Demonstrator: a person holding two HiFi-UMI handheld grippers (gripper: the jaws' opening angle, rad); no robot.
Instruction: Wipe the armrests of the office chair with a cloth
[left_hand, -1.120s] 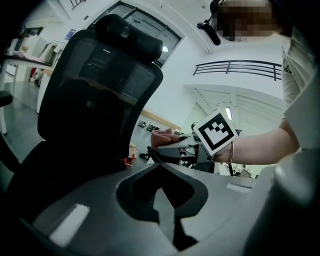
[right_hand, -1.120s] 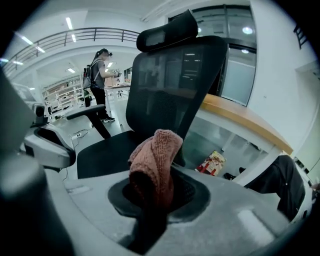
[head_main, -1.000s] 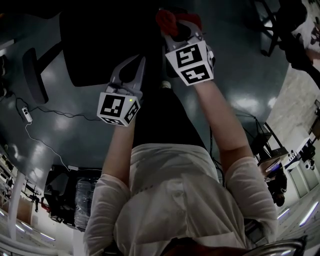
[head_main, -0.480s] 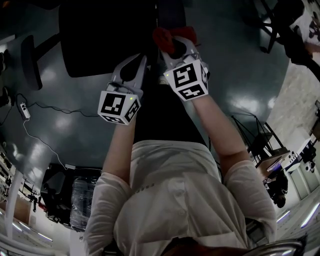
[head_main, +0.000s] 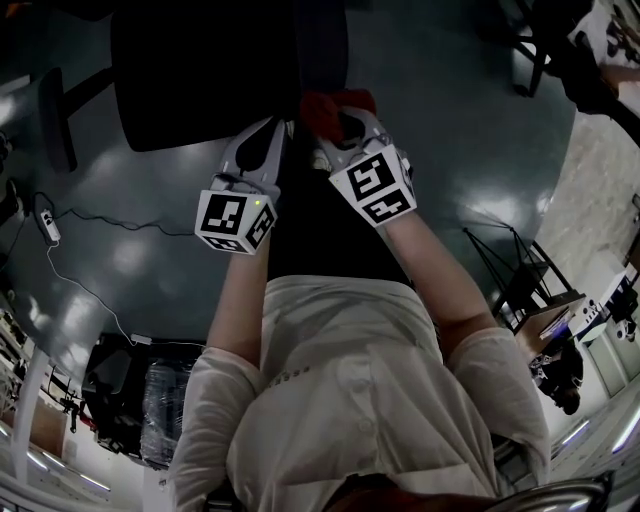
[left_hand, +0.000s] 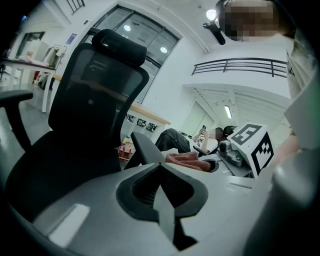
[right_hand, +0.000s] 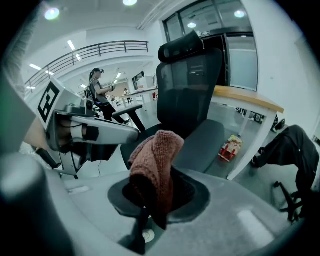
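Note:
A black office chair (head_main: 200, 70) stands ahead of me, its far armrest (head_main: 55, 115) out at the left. My right gripper (head_main: 340, 120) is shut on a red knitted cloth (head_main: 325, 105), held just off the chair's near side. In the right gripper view the cloth (right_hand: 155, 165) drapes over the shut jaws, and the chair (right_hand: 192, 85) rises behind it. My left gripper (head_main: 268, 140) hangs beside it, shut and holding nothing. In the left gripper view the near armrest (left_hand: 145, 147) shows just past the left gripper (left_hand: 161, 167), with the cloth (left_hand: 187, 160) to its right.
A power strip (head_main: 45, 215) with a white cable lies on the dark floor at left. A desk (right_hand: 245, 102) stands behind the chair with a red and yellow pack (right_hand: 231, 146) under it. Another black chair (right_hand: 295, 150) is at the right. A person (right_hand: 97, 87) stands far off.
My right gripper has drawn back toward my body with the cloth still in it, away from the chair. The left gripper has barely moved.

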